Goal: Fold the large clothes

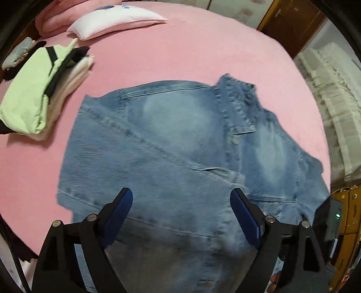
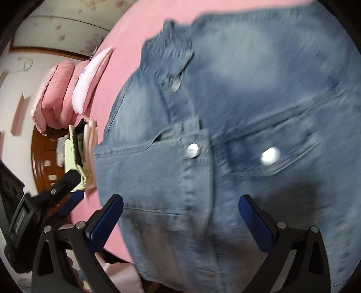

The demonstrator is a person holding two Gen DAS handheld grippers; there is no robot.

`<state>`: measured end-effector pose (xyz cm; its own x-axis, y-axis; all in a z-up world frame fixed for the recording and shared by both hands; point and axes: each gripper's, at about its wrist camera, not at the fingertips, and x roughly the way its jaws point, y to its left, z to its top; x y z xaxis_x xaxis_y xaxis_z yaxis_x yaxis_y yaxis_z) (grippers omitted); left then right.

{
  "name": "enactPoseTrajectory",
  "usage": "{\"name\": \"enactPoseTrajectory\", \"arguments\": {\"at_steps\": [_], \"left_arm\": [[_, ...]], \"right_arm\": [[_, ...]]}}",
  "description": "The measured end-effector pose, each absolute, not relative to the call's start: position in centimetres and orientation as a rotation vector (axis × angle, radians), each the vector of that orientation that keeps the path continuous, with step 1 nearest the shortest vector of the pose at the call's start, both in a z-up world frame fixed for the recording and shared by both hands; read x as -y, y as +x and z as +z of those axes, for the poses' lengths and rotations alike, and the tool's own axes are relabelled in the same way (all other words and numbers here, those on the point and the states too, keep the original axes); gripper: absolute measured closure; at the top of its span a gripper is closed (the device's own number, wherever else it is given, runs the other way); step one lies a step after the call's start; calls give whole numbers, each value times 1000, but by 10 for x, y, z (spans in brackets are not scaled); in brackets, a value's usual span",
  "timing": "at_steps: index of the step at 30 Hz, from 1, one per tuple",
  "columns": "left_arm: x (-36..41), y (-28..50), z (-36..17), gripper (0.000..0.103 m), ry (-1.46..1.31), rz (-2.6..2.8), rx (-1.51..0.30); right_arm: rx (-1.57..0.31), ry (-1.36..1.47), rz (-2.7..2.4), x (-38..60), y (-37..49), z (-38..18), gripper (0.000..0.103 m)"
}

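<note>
A: Denim jacket (image 1: 180, 144) lies spread on the pink bed (image 1: 180, 49), right under both tools. Left gripper (image 1: 180, 200) has its jaws wide apart w/ nothing between them, only cloth below.

B: Right gripper (image 2: 180, 207)?

A: Same: jaws wide, empty, hanging over the sleeve cuff (image 2: 153, 171) that's folded in across the front, snap button (image 2: 193, 150) just ahead of the jaws.

B: Why's the sleeve lying there?

A: Prob. so the body makes a neat block before the next fold, judging by the layout.

B: Edges, room?

A: Collar (image 1: 237, 99) sits ahead of the left jaws, to the right. Bare sheet past it and to the left. Folded pile (image 1: 40, 97) far left of the jaws, pillow (image 1: 117, 20) beyond, both well apart from the jacket. Bed edge is close on the right.
</note>
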<state>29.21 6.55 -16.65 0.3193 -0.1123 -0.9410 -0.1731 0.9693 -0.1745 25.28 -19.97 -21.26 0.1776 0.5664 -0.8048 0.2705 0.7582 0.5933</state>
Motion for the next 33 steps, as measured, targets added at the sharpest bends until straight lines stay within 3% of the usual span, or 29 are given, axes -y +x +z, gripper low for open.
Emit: {"name": "enactPoseTrajectory", "arguments": {"at_steps": [6, 7, 8, 12, 14, 18, 20, 21, 33], "left_arm": [[-97, 292, -169, 16, -274, 56, -1273], [-100, 291, -169, 16, -275, 59, -1274], [-105, 291, -169, 16, -276, 60, -1274], [-122, 292, -171, 16, -282, 63, -1275], [-128, 293, -173, 16, -285, 66, -1279], [-139, 295, -179, 16, -288, 72, -1288], [-142, 297, -182, 16, -286, 78, -1294], [-145, 298, -184, 16, -283, 83, -1303], [-165, 302, -217, 16, -255, 190, -1418]], "right_arm": [[-1518, 591, 145, 150, 262, -243, 1], [-1516, 548, 122, 142, 263, -243, 5], [-1501, 518, 121, 135, 264, -241, 16], [-1507, 322, 52, 110, 265, -238, 29], [-1505, 235, -7, 104, 263, -238, 54], [-1462, 249, -53, 112, 259, -229, 75], [-1427, 227, -52, 110, 257, -220, 94], [-1401, 198, -56, 110, 254, -213, 98], [-988, 43, -77, 154, 284, -88, 99]]}}
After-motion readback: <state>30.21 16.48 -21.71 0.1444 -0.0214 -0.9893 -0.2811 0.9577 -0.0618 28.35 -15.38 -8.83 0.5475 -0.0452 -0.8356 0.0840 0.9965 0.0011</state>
